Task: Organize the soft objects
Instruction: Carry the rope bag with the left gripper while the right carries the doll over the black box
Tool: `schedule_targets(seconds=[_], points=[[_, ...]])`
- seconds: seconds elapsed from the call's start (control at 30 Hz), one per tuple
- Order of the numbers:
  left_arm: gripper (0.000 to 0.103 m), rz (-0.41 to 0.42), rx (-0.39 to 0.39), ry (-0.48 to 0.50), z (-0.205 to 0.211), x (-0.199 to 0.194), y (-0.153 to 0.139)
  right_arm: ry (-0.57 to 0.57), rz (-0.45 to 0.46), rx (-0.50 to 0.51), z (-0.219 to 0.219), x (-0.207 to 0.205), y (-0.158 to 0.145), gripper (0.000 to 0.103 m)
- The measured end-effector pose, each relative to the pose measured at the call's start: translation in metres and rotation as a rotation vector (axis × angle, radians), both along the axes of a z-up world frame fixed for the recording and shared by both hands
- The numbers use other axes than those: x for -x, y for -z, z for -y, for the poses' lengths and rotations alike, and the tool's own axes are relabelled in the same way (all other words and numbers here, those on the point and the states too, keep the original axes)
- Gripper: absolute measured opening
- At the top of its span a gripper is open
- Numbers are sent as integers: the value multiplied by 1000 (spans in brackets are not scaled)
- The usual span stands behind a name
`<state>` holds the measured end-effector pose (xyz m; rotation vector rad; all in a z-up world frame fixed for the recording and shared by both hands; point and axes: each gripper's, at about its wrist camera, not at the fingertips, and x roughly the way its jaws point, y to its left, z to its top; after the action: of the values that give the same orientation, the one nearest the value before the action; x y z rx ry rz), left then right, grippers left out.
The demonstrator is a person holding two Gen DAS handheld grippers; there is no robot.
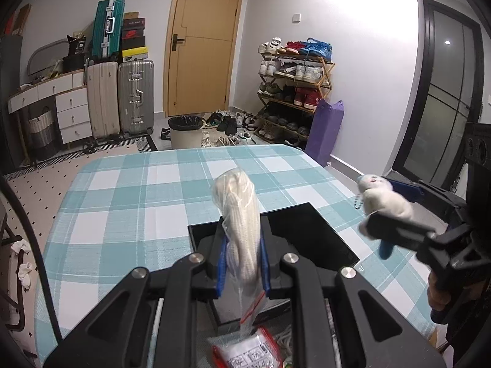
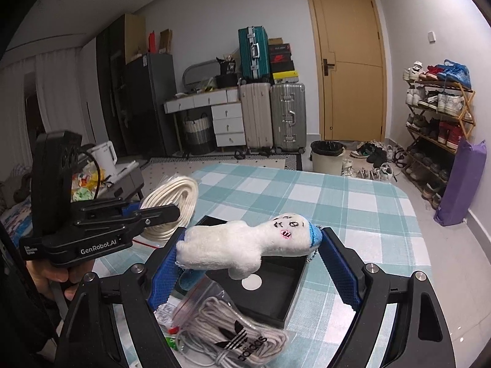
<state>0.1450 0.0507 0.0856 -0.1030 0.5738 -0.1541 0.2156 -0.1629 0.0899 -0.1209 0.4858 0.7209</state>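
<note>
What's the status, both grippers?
Left gripper shut on bagged laces. Right gripper clamps plush toy above black box. Nothing blocking.

Bagged laces (image 2: 233,334) cut off below

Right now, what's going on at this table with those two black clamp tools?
A person is sorting soft things, holding a two-finger gripper in each hand above a checked table. The left gripper is shut on a bagged coil of white rope. The right gripper has a white plush toy lying crosswise between its wide-set fingers. Both hover over an open black box, which looks empty apart from a round white spot. Another bag of cord lies on the table in front of the box.
</note>
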Motion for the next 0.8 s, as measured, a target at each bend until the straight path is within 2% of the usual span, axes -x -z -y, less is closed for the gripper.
schedule_targets(seconds=[0.4, 0.8], points=[[15, -44, -19, 4, 8, -22, 21, -29, -51, 57, -26, -40, 34, 86], [16, -83, -34, 12, 14, -36, 40, -21, -71, 113, -35, -59, 55, 86]])
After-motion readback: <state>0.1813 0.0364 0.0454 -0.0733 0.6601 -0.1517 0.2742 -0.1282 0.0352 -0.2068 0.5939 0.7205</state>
